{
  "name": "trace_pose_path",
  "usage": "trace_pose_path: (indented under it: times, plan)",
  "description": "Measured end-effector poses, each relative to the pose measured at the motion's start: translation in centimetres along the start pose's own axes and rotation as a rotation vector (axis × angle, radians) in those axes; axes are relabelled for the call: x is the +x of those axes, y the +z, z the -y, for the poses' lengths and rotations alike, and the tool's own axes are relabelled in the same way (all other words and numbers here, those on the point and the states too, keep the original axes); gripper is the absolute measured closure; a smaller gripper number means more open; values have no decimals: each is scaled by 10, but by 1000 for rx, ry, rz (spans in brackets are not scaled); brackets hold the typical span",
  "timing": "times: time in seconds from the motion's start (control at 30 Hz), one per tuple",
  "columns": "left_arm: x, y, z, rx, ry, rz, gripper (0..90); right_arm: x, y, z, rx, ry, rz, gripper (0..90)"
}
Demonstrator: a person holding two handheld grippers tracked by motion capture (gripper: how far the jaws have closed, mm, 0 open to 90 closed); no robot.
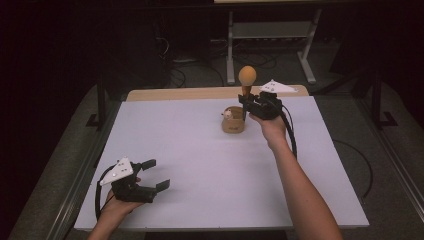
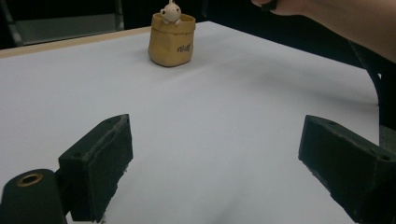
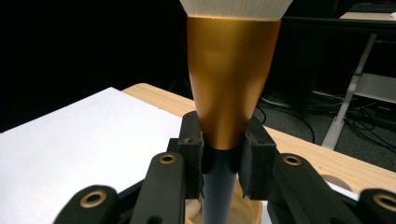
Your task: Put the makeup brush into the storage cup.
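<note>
My right hand-held gripper (image 1: 245, 106) is clamped on a brush-like tool (image 1: 246, 80): dark stem between the pads, gold flared collar just above them, rounded orange-looking head on top. In the right gripper view the pads (image 3: 192, 149) pinch the stem (image 3: 217, 186) right where the gold collar (image 3: 231, 79) starts to widen, with a white ribbed part at the top edge of that view. The tool stands roughly upright, lifted above the small tan holder (image 1: 233, 121), which sits on the white bench (image 1: 200, 160) toward the far side, right of centre. A little pale figurine (image 2: 171, 11) peeks over the holder's rim.

My left hand-held gripper (image 1: 152, 175) rests near the front left corner, jaws spread wide, nothing between them, well apart from the holder.

Risks, my call: the grip is on a narrow round stem, so the tool could rotate or slide through the pads; the flare may stop it dropping, but the heavy head could tip it sideways. The tool's lower end sits close over the holder, so any sideways move before it clears the rim could snag and topple the holder, which looks light and is not braced by the left. Can't tell whether the tip has cleared the rim.
</note>
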State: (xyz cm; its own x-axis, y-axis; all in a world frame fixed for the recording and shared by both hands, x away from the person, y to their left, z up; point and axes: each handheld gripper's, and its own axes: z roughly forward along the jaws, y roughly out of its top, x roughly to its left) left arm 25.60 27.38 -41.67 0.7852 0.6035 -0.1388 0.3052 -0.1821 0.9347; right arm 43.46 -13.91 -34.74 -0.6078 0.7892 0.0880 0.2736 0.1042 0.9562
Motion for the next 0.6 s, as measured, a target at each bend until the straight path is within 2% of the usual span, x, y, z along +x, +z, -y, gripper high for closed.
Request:
trace_pose_path:
  times: [0.17,0.27,0.6]
  plan:
    - [-1,2,1,7,4,-3,95,-2,6,-3,-2,3,4,724]
    - [-2,3,1,14,3,-21,98,-3,11,-3,-1,3,8,723]
    - [0,3,2,26,4,0,99,-8,27,0,5,20,12,723]
